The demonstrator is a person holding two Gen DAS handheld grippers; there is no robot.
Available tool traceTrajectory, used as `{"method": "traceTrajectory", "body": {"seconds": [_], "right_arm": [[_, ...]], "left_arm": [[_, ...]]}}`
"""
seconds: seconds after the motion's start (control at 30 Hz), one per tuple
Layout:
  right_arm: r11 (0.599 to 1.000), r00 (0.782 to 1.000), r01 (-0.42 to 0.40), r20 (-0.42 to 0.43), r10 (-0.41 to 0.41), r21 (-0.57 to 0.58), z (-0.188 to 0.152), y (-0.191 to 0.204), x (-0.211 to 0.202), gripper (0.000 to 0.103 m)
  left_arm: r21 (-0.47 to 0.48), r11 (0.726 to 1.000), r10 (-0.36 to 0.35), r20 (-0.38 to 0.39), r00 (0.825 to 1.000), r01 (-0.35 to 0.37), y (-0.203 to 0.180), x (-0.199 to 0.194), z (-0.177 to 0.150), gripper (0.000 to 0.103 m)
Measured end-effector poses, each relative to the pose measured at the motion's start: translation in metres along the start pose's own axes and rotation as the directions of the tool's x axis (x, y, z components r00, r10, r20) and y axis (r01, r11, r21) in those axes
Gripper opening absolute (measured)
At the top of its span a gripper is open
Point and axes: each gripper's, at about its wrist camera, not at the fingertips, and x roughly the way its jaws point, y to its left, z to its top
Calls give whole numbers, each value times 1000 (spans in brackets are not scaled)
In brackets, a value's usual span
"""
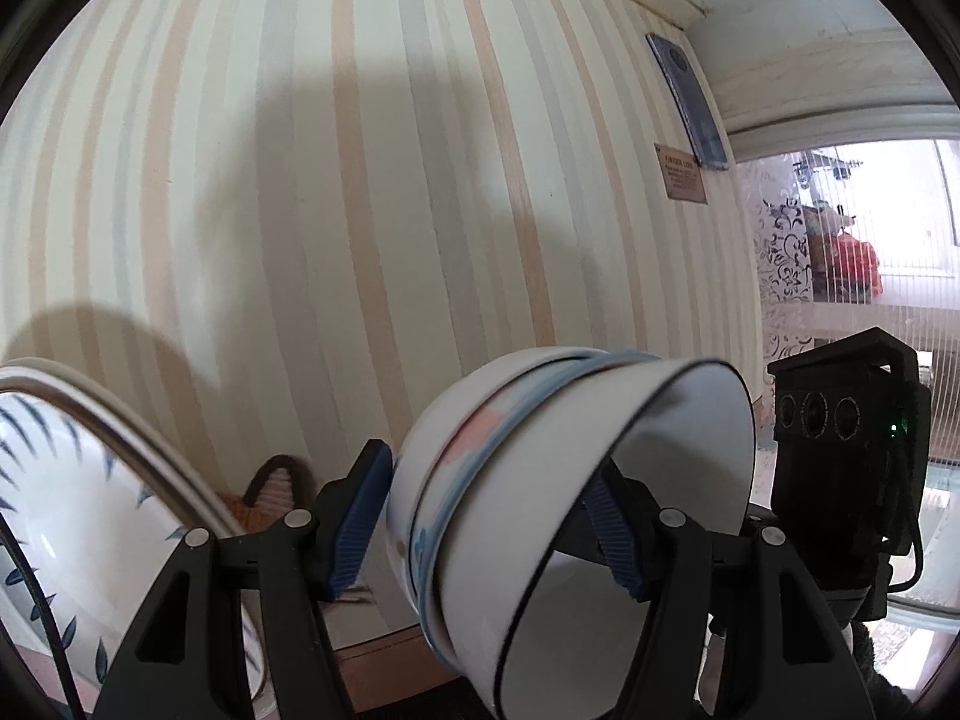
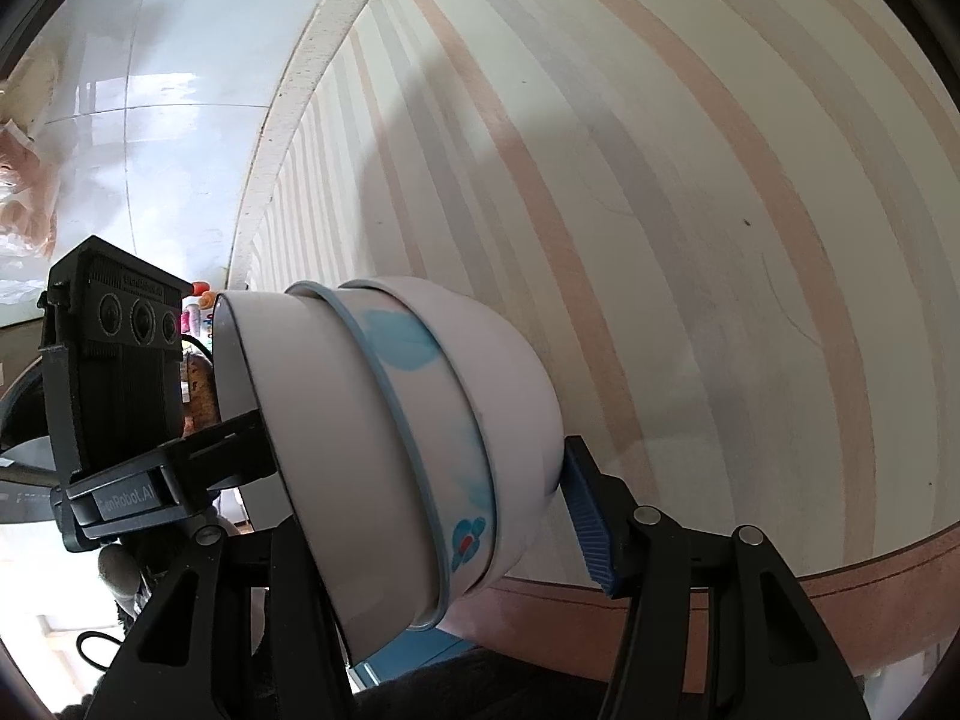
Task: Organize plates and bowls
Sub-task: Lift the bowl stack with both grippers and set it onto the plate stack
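- Your left gripper (image 1: 489,519) has its jaws about halfway apart around a stack of three nested bowls (image 1: 558,516), tipped on its side and lifted in front of the striped wall (image 1: 360,180).
- In the left wrist view its left blue pad (image 1: 360,516) lies against the outermost white bowl; its right pad (image 1: 612,531) reaches inside the innermost, black-rimmed bowl (image 1: 672,480). So this gripper grips the stack through its walls.
- Your right gripper (image 2: 420,516) holds the same stack (image 2: 420,450) from the other side, jaws also about half apart.
- In the right wrist view its right blue pad (image 2: 591,519) presses the outer white bowl (image 2: 516,408); the left finger is hidden behind the bowls, so that contact cannot be seen.
- The middle bowl (image 2: 420,396) has a blue rim and blue and red flower marks.
- Each camera sees the other gripper's black body just beside the stack's open mouth.
- At the near left of the left wrist view stands a white plate with blue leaf marks (image 1: 72,492), apart from the stack.
- A small plaque (image 1: 681,174) hangs on the far right of the wall, beside a frosted glass door (image 1: 852,252).
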Motion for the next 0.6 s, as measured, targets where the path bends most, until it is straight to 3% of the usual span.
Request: {"method": "traceTrajectory", "body": {"seconds": [0.33,0.6], "right_arm": [[995,1000,8,-7,-8,-101,7,49,1,57],[984,999,1,-54,-10,-178,12,94,24,57]], "left_arm": [[-52,999,-5,96,995,10,27,-42,-8,62],[-138,990,19,157,987,3,69,-77,-28,62]]}}
